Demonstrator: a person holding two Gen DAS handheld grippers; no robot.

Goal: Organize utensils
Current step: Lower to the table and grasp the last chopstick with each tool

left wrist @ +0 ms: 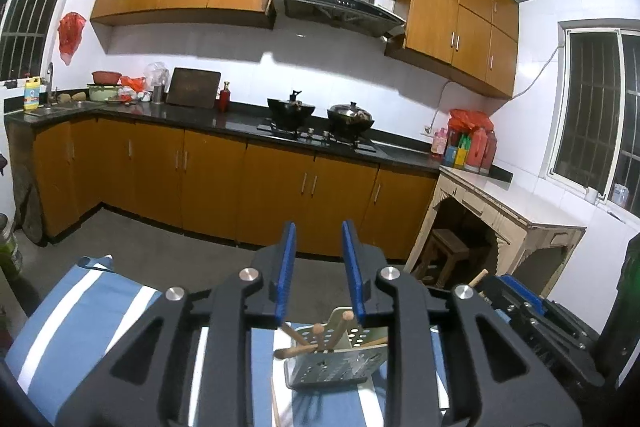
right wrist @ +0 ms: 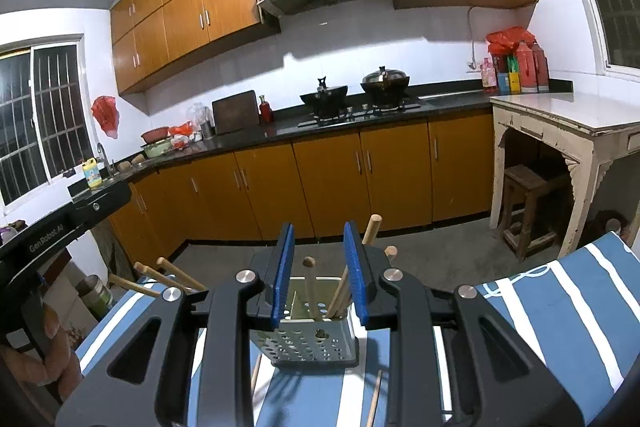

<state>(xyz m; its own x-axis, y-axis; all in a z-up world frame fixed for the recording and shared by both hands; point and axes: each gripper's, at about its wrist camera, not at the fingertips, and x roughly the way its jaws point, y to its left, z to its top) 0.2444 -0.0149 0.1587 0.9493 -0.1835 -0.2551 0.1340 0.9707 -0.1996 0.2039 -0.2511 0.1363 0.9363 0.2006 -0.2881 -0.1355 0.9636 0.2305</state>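
A grey perforated utensil holder stands on a blue-and-white striped cloth. Wooden-handled utensils lean inside it. My left gripper hovers above and just short of the holder, its blue pads apart with nothing between them. My right gripper hangs over the holder from the other side, also open and empty. More wooden handles stick up at the left, and one rises behind the right finger. Thin chopsticks lie on the cloth.
Orange kitchen cabinets and a dark counter with two woks run along the far wall. A worn white side table with a stool beneath stands at the right. A person's hand holds the other gripper's body at the left edge.
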